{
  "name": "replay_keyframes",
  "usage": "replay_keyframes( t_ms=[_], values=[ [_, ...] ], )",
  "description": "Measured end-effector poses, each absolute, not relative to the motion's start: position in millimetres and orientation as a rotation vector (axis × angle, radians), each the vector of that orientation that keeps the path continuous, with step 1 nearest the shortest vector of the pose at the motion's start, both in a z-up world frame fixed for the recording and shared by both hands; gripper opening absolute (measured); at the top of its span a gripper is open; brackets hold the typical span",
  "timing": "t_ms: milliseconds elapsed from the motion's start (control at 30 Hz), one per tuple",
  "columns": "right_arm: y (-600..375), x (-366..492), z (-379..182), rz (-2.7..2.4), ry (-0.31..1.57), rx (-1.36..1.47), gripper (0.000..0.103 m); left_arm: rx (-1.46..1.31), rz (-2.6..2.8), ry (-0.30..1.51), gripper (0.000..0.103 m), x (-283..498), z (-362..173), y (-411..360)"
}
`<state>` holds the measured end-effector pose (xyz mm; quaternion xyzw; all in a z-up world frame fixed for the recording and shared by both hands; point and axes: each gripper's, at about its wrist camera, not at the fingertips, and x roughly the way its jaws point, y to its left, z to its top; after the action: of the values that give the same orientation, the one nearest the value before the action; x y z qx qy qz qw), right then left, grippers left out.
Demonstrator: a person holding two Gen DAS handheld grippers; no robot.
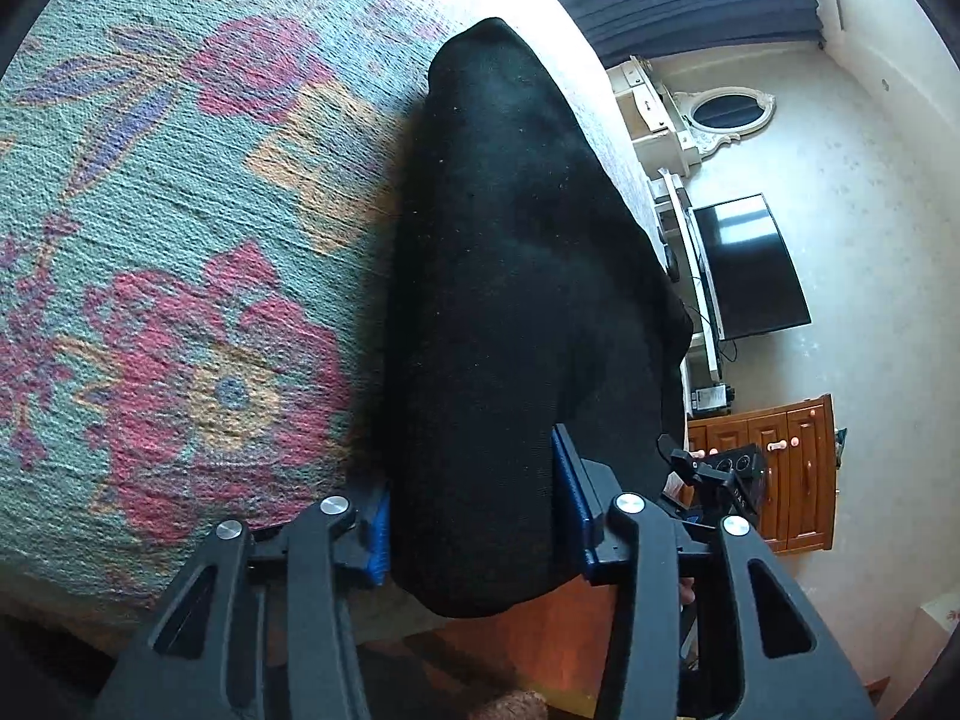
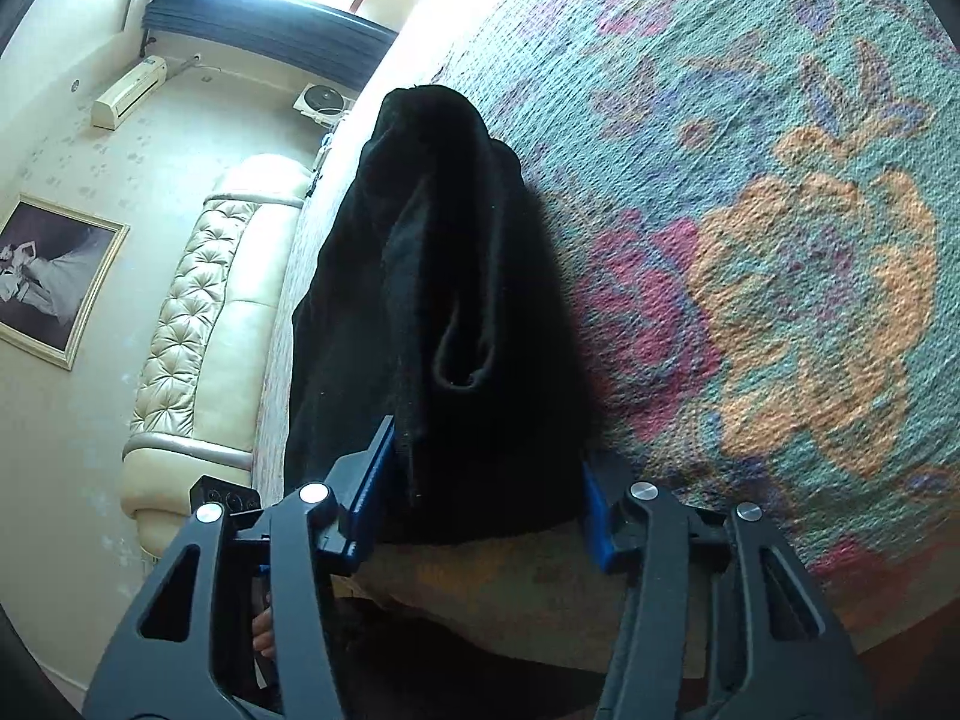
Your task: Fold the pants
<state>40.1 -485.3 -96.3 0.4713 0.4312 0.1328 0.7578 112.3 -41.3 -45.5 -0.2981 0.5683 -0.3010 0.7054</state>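
Note:
Black pants [image 1: 510,240] lie folded in a long strip on a bed with a floral teal, pink and orange cover [image 1: 180,240]. The near end of the strip sits between the blue pads [image 1: 573,498] of my left gripper [image 1: 474,504], which presses on the cloth from both sides. In the right wrist view the pants [image 2: 432,240] show bunched folds and an open hem. My right gripper [image 2: 483,492] is shut on that end, with its blue pads [image 2: 372,492] against the fabric. The floral cover [image 2: 780,240] spreads out to the right there.
The bed's edge runs close beside the pants. Beyond it in the left wrist view stand a television [image 1: 756,267], a wooden cabinet [image 1: 774,468] and an oval mirror [image 1: 729,111]. The right wrist view shows a cream tufted headboard [image 2: 198,324] and a framed picture [image 2: 54,276].

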Motion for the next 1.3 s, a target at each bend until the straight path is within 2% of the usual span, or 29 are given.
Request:
replay_keyframes(
  t_ms=[133, 433, 1300],
  values=[
    [-481.4, 36.2, -96.2, 0.287, 0.919, 1.011, 0.049, -0.620, -0.655, 1.244, 0.036, 108.9, -39.2, -43.2],
    [-466.3, 41.5, -89.2, 0.288, 0.909, 1.009, 0.048, -0.541, -0.625, 1.199, 0.034, 106.4, -30.5, -41.6],
    [-377.9, 91.0, -74.1, 0.364, 1.010, 0.948, 0.048, -0.554, -0.500, 1.118, 0.033, 92.1, -23.5, 20.0]
  ],
)
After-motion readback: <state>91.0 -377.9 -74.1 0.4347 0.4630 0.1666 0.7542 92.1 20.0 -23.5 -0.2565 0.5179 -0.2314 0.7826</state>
